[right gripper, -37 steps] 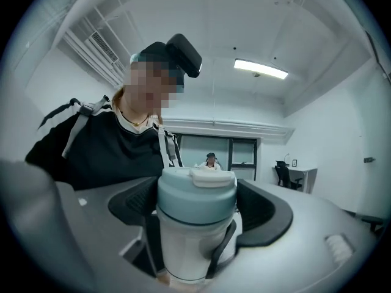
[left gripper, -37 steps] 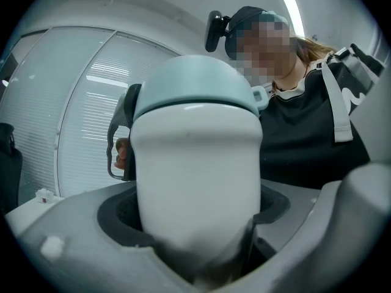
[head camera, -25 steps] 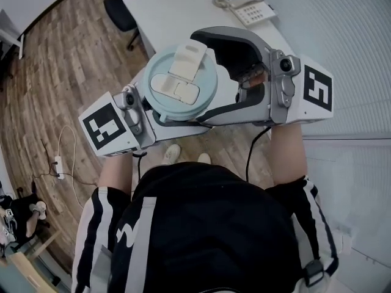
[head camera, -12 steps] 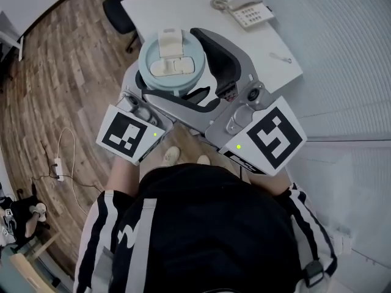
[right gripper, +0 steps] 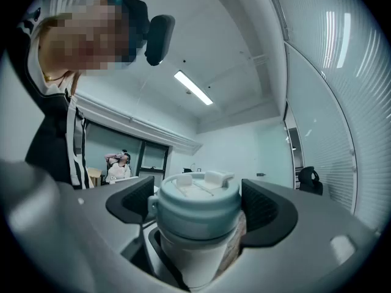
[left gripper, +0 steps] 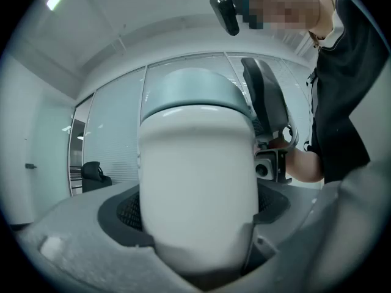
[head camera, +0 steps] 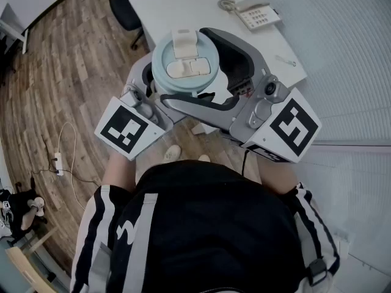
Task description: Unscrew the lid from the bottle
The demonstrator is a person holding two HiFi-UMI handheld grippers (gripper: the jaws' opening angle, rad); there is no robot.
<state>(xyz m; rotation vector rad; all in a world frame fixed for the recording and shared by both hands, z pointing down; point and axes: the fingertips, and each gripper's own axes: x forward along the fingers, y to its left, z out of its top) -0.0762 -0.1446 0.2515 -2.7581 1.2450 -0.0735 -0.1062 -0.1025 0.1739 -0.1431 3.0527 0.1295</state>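
Left tongs (left gripper: 195, 224) closed on the white body of the bottle (left gripper: 195, 176), gripping both flanks; right tongs (right gripper: 195, 209) closed round the pale-blue lid (head camera: 184, 63), a dark pad against each side. Versus half a second ago, the right tongs' marker cube (head camera: 293, 126) has swung outward to the right and the bottle sits slightly further right in the head view, flip tab pointing away from the person as before. Bottle held in the air over the near edge of the white tabletop (head camera: 183, 11), lid seated on it, contents not visible.
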